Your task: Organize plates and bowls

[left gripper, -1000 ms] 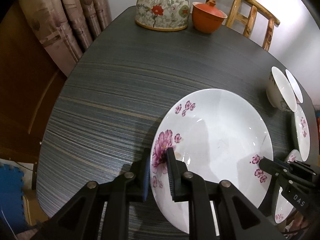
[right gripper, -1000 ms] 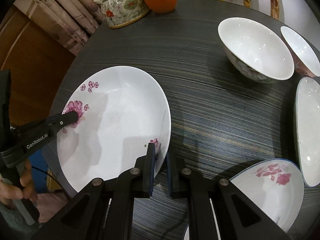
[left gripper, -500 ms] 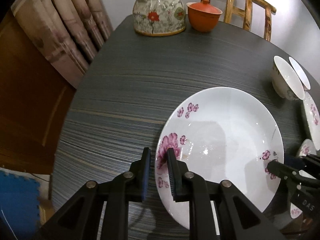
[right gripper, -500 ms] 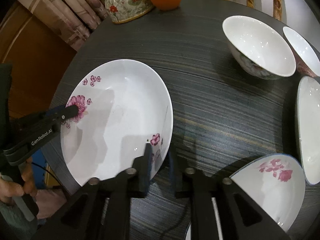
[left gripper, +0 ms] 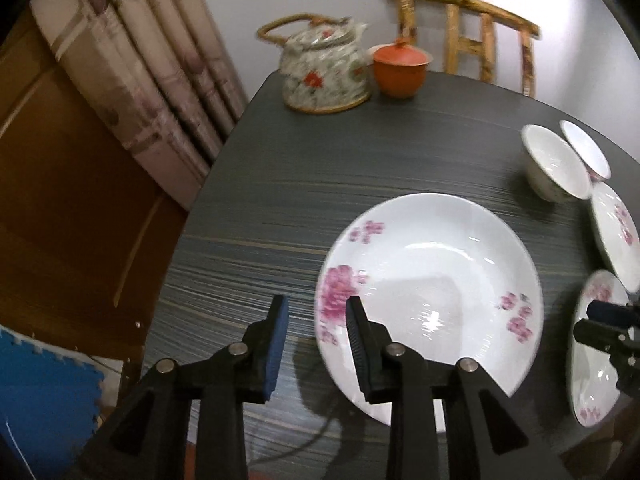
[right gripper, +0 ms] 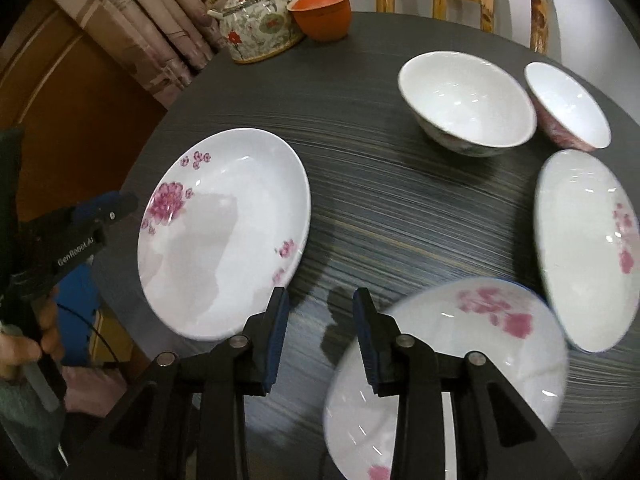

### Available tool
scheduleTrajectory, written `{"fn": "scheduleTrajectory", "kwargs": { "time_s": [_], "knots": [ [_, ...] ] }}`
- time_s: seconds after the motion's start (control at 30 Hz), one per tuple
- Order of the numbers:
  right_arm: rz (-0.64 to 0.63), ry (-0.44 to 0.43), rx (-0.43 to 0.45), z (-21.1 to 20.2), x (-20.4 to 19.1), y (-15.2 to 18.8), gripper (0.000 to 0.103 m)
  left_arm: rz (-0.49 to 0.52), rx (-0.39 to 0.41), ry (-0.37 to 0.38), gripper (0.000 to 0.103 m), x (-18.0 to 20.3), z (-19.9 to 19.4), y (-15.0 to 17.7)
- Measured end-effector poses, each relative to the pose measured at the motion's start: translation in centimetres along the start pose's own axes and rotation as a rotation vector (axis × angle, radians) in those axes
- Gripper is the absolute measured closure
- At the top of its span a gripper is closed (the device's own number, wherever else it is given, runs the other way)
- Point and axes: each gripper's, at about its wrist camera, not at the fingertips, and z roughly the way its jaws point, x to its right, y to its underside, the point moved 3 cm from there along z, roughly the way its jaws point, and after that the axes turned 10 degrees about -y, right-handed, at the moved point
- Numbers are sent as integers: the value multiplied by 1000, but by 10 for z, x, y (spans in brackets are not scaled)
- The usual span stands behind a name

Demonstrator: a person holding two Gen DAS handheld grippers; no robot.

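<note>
A large white plate with pink flowers [left gripper: 432, 276] [right gripper: 228, 232] lies flat on the dark round table [left gripper: 280, 184]. My left gripper [left gripper: 314, 316] is open and empty, just off the plate's left rim. My right gripper [right gripper: 320, 308] is open and empty, between that plate and a second flowered plate [right gripper: 448, 364] near me. A third flowered plate [right gripper: 588, 248] lies at the right. A white bowl [right gripper: 468, 100] and a pink-sided bowl [right gripper: 568, 104] stand behind it.
A floral teapot [left gripper: 324, 68] and an orange lidded cup [left gripper: 400, 66] stand at the table's far edge. A wooden chair [left gripper: 468, 32] is behind the table. Curtains [left gripper: 136, 64] hang on the left. The table edge drops off at the left and near sides.
Both grippers have let go of the large plate's rim, opened and drawn back. The plate now rests flat on the table.
</note>
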Motion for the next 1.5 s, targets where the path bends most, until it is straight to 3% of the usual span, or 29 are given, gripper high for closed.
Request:
{"fn": "scheduleTrajectory", "kwargs": {
  "time_s": [0.17,0.33,0.7,1.03,1.23,1.5],
  "knots": [
    [-16,13,-5,-28,14,20,71,72,12,88,67,34,-28,7],
    [20,31,2,-49,40,39,71,92,-41,246,66,74,-45,16],
    [151,65,23,-81,104,76,71,106,-130,403,66,141,-50,28],
    [278,34,-4,-74,145,91,72,36,-265,466,66,167,-18,36],
    [288,28,-3,-68,153,90,85,32,-283,470,66,176,-9,39],
    [275,18,17,-68,153,87,87,45,-278,473,66,184,-8,38]
  ]
}}
